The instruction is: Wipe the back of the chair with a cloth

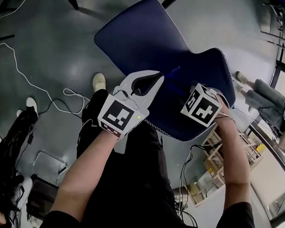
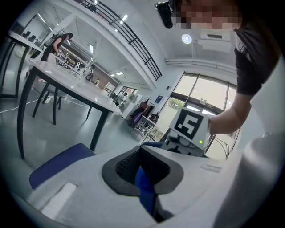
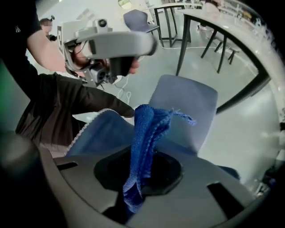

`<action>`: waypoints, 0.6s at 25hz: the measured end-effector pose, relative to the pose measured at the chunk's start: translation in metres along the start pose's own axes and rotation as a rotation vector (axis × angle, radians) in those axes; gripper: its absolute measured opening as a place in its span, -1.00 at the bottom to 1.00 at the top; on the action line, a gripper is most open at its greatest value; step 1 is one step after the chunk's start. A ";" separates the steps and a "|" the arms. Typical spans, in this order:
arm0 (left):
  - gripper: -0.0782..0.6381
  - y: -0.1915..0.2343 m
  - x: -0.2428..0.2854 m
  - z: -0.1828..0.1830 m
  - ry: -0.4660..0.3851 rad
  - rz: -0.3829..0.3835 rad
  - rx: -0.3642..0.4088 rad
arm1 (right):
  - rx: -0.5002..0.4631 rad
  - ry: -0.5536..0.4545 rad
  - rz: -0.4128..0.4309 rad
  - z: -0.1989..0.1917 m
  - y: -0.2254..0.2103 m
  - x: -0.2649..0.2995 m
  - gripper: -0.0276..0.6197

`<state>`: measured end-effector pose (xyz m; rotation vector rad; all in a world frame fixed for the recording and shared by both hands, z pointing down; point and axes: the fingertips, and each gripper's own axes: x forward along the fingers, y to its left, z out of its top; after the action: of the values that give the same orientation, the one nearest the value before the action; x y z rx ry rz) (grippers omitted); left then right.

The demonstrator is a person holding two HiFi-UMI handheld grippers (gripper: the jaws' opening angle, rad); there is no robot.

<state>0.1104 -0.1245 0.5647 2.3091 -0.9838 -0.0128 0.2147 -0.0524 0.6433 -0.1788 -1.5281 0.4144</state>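
Gripping a blue terry cloth with white-stitched hem (image 3: 144, 129), the left gripper (image 2: 143, 171) and right gripper (image 3: 138, 176) each clamp one bunched end, spreading it over the blue plastic chair (image 3: 187, 104).

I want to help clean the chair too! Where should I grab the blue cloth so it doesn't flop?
Pinch its stitched edge at two spots set apart, coming from your own side. The cloth is thin and floppy, so one pinch would probably bunch it. The left gripper and right gripper each clamp a part of it, holding it spread for the chair.
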 end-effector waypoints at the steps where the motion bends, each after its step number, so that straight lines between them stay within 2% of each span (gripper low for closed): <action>1: -0.76 0.000 0.004 0.000 0.000 0.002 -0.001 | -0.018 0.021 -0.044 -0.006 -0.017 -0.006 -0.73; 10: -0.76 0.007 0.038 0.004 -0.010 0.028 -0.024 | -0.218 0.303 -0.417 -0.048 -0.160 -0.034 -0.72; 15: -0.76 0.021 0.052 -0.007 -0.009 0.036 -0.038 | -0.314 0.404 -0.547 -0.052 -0.205 -0.023 -0.72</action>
<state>0.1357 -0.1658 0.5937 2.2584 -1.0212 -0.0267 0.2965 -0.2415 0.6947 -0.0752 -1.1700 -0.2861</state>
